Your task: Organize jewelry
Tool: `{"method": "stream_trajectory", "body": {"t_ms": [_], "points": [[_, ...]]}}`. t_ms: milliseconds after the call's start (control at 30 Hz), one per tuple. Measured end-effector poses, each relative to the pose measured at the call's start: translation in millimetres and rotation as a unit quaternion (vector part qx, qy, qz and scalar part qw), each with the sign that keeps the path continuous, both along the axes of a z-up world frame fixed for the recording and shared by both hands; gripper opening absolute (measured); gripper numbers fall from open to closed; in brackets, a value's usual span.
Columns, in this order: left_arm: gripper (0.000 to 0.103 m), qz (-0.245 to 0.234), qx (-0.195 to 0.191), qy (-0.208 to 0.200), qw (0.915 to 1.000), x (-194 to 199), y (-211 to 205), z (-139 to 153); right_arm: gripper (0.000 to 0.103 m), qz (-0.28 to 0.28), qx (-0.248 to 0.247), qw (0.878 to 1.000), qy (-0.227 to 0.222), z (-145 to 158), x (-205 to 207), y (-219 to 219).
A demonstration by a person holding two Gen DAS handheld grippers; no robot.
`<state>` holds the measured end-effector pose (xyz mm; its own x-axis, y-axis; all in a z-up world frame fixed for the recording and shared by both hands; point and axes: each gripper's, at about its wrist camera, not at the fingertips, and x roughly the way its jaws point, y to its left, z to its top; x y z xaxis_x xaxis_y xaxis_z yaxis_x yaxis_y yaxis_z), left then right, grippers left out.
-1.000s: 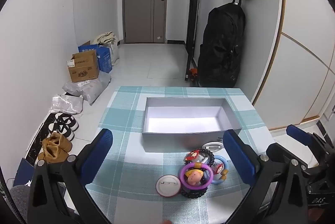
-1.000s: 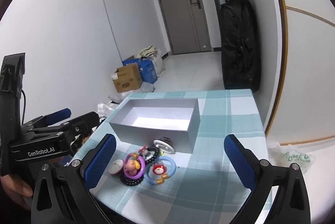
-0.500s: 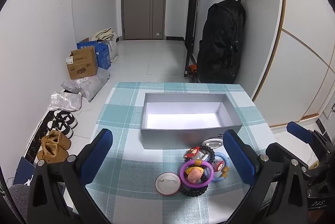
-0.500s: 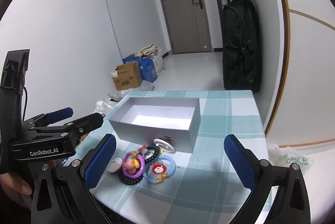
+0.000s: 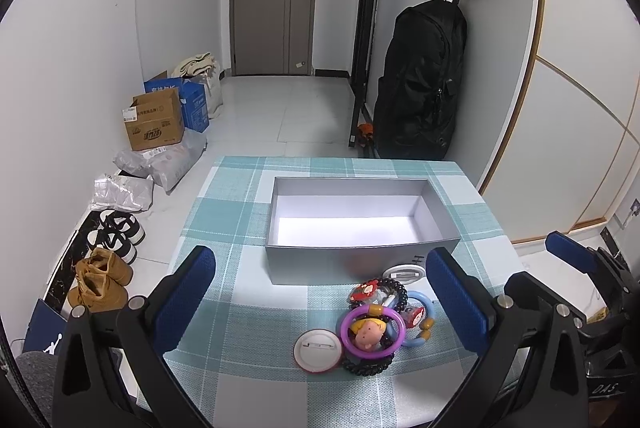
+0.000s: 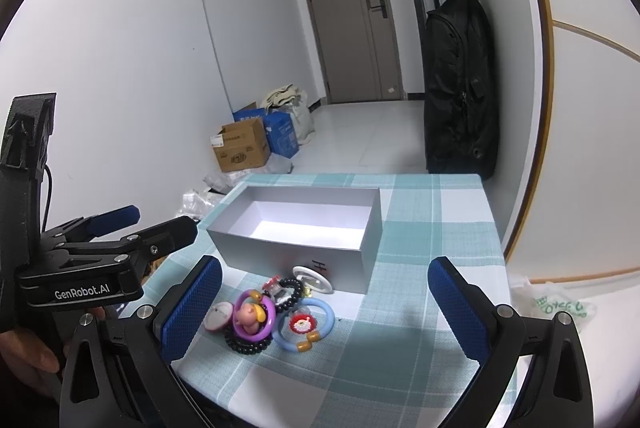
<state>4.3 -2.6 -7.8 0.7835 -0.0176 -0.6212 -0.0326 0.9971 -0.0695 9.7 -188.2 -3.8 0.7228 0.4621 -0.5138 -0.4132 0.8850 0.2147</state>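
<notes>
Blue-padded fingers (image 5: 188,292) of the left gripper (image 5: 320,298) stand spread wide with nothing between them, hovering above the near edge of the worktop (image 5: 224,212). The right gripper (image 6: 324,312) is likewise spread and empty, its fingers (image 6: 456,308) hanging over the same checked teal cloth. Between and just ahead of both pairs lies a small heap of jewelry: a purple ring bracelet (image 5: 370,332) with a doll-face charm, resting on a black beaded bracelet (image 5: 366,364); a light blue ring bracelet (image 6: 304,324) with a red charm just beside it; and a round white pin badge (image 5: 317,350) touching the heap's left side. A white oval piece (image 5: 404,273) lies against the front wall of the grey box (image 5: 360,260). That open rectangular box sits beyond the heap, mid-worktop, its white interior holding nothing. None of the pieces touches either gripper.
</notes>
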Motion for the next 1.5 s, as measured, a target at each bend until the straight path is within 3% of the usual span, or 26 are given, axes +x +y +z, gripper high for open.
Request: {"method": "stream_trajectory", "body": {"t_ms": [633, 1500], "points": [[0.102, -0.006, 0.002, 0.004, 1.0, 0.0, -0.7, -0.7, 0.103, 0.001, 0.002, 1.0, 0.003, 2.1, -0.3, 2.7], [0.102, -0.018, -0.026, 0.026, 0.9992, 11.4, 3.0, -6.5, 0.103, -0.009, 0.005, 1.0, 0.028, -7.6, 14.5, 4.0]]}}
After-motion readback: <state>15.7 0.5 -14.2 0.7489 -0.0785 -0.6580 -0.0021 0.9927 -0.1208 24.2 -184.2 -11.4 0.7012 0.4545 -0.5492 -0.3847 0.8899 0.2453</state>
